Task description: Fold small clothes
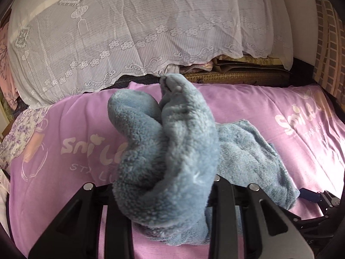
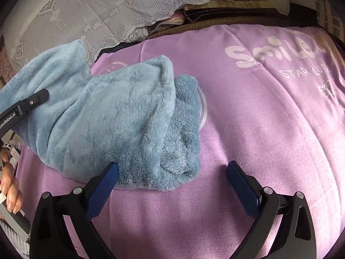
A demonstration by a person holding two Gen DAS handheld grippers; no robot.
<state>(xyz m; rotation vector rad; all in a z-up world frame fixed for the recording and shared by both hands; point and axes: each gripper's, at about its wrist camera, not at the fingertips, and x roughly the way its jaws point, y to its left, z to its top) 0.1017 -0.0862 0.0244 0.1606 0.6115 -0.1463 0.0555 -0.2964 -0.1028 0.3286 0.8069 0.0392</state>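
Left wrist view: we see the left claw [image 1: 166, 185] pinching a bunched fold of the blue fleece garment [image 1: 168, 142], fabric piled up between and over its fingers so the tips are hidden. The lifted part stands up in front of the lens; the remainder of the garment lies flat on the purple sheet [image 1: 269, 108] to the right of the claw. At the lower right edge of this view the right claw [image 1: 310, 196] shows its blue pad just beside the garment's corner. Right wrist view: right claw [image 2: 172, 174] is spread wide, blue pads [image 2: 241, 185] well apart and holding nothing. Its left finger touches the near edge of the garment [image 2: 120, 116]; its right finger sits over bare sheet [image 2: 269, 129]. The garment's left portion is raised off the bed, gripped by the left claw [image 2: 41, 96], whose black finger presses into the fleece. We also see the hand [image 2: 9, 183] on the left handle at the frame edge. White lace cover [image 1: 129, 21] sits behind the bed, printed lettering on the sheet.
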